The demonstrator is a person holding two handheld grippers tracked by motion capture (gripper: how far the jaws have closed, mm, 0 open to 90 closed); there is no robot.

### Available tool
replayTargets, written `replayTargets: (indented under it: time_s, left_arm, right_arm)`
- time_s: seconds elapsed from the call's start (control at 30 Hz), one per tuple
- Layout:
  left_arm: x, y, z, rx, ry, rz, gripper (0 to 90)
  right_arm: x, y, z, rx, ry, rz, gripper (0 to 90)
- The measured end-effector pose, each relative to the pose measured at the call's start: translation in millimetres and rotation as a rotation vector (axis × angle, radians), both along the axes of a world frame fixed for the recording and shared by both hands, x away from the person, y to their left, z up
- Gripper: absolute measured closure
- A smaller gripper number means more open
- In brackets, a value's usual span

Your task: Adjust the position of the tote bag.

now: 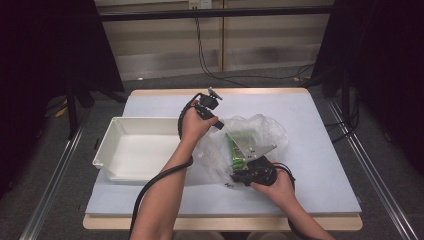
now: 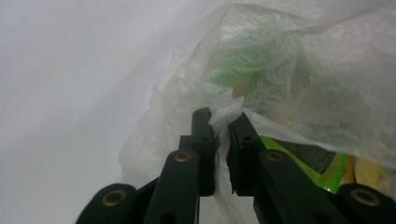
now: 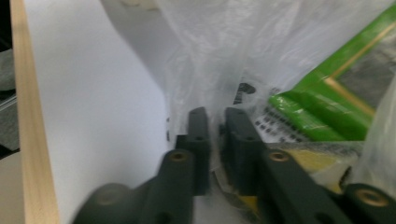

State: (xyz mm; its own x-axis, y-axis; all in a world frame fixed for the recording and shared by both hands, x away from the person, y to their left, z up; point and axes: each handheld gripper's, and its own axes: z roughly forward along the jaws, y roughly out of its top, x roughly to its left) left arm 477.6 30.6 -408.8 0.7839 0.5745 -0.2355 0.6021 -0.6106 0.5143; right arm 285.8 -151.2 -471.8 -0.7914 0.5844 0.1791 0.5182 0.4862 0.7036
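Note:
A clear, crumpled plastic bag (image 1: 260, 131) lies in the middle of the table, with green packets (image 1: 239, 145) inside it. My left gripper (image 1: 219, 125) is at the bag's upper left edge. In the left gripper view its jaws are shut on a fold of the plastic bag (image 2: 225, 115), and a green packet (image 2: 322, 169) shows through the film. My right gripper (image 1: 231, 179) is at the bag's near edge. Its jaws pinch the plastic bag (image 3: 215, 126) close to the table, beside a green packet (image 3: 322, 116).
An empty white tray (image 1: 111, 146) stands on the left of the pale tabletop (image 1: 320, 165). The table's wooden front edge (image 3: 32, 140) runs close by my right gripper. Cables trail from both grippers along the forearms.

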Motion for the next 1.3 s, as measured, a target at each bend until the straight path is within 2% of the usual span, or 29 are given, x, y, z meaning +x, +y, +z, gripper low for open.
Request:
replayTargets:
  time_s: [0.03,0.1,0.13,0.17,0.2,0.23,0.27,0.3,0.33,0.37,0.4,0.47,0.5,0.53,0.57,0.6,0.77,0.9,0.93,1.0,1.07,1.1,1.17,1.3]
  left_arm:
    - [2.6,-0.6,-1.1,-0.006,0.016,0.005,86.5]
    - [7.1,-3.3,-4.0,0.013,0.002,0.007,88.2]
    - [8.6,-5.7,-5.2,0.011,0.006,0.026,88.5]
    - [11.9,-6.4,-6.2,0.010,0.001,0.018,88.7]
    - [13.5,-8.7,-6.8,-0.005,0.005,0.044,88.9]
    - [17.2,-8.8,-7.0,0.010,-0.006,0.034,89.3]
    - [18.8,-11.5,-7.8,-0.010,0.005,0.070,89.4]
    - [22.1,-12.0,-7.6,-0.014,0.010,0.071,89.6]
    - [25.7,-11.4,-7.1,0.002,0.005,0.058,89.8]
    - [27.8,-12.3,-8.1,-0.004,-0.002,0.069,89.9]
    - [29.1,-13.8,-8.1,-0.014,0.007,0.085,89.9]
    - [34.0,-13.8,-8.2,0.014,0.002,0.062,90.0]
    - [34.1,-15.4,-10.0,-0.008,0.005,0.089,90.0]
    - [37.1,-13.8,-10.0,0.006,0.003,0.067,90.0]
    - [37.5,-15.0,-11.6,-0.006,0.008,0.101,90.0]
    - [39.8,-14.2,-12.9,0.001,0.009,0.086,90.0]
    - [44.4,-14.0,-15.1,0.022,0.009,0.096,90.0]
    - [42.7,-13.4,-13.7,0.011,0.018,0.099,89.7]
    - [41.0,-13.7,-12.4,-0.003,0.011,0.115,87.1]
    - [39.6,-9.5,-7.0,-0.009,0.010,0.091,78.9]
    - [35.6,-8.5,-3.6,-0.055,0.012,0.115,67.0]
    - [36.2,-4.1,0.1,-0.025,0.015,0.055,65.1]
    - [32.4,-1.5,5.6,-0.033,0.015,0.052,61.3]
    - [26.1,6.4,13.0,-0.046,0.000,0.080,46.8]
  right_arm:
    - [-0.9,0.8,-2.0,-0.004,0.004,0.010,86.4]
    - [-1.9,2.3,-5.4,-0.011,0.005,0.033,89.1]
    - [-2.7,3.0,-5.7,-0.017,0.006,0.037,89.8]
    - [-3.1,3.3,-5.6,-0.018,0.009,0.046,90.0]
    - [-3.4,3.4,-5.3,-0.017,0.011,0.057,90.0]
    - [-3.9,3.7,-5.4,-0.017,0.012,0.061,90.0]
    - [-4.7,4.0,-5.6,-0.018,0.016,0.064,90.0]
    - [-5.2,3.7,-6.0,-0.016,0.021,0.077,90.0]
    - [-5.9,3.5,-6.3,-0.014,0.021,0.080,90.0]
    - [-6.7,3.2,-6.3,-0.013,0.025,0.087,90.0]
    - [-7.6,2.6,-6.1,-0.016,0.027,0.089,90.0]
    - [-9.6,2.0,-6.1,-0.014,0.033,0.098,90.0]
    - [-10.9,2.1,-6.6,-0.008,0.037,0.107,90.0]
    - [-11.8,2.1,-6.7,-0.009,0.037,0.111,90.0]
    - [-12.9,2.5,-6.8,-0.010,0.037,0.121,90.0]
    - [-14.0,2.6,-6.4,-0.014,0.043,0.130,90.0]
    - [-18.5,5.5,-4.7,-0.029,0.045,0.158,90.0]
    - [-18.1,4.7,-5.0,-0.019,0.047,0.162,90.0]
    - [-17.4,3.7,-4.8,-0.012,0.046,0.157,90.0]
    - [-15.8,1.8,-4.3,-0.001,0.046,0.144,89.9]
    - [-14.7,-0.2,-2.6,0.005,0.044,0.133,89.0]
    - [-14.2,-0.8,-1.7,0.007,0.040,0.130,88.3]
    - [-13.7,-1.4,0.1,0.009,0.030,0.127,87.2]
    - [-13.6,-1.9,2.2,0.007,0.021,0.116,85.5]
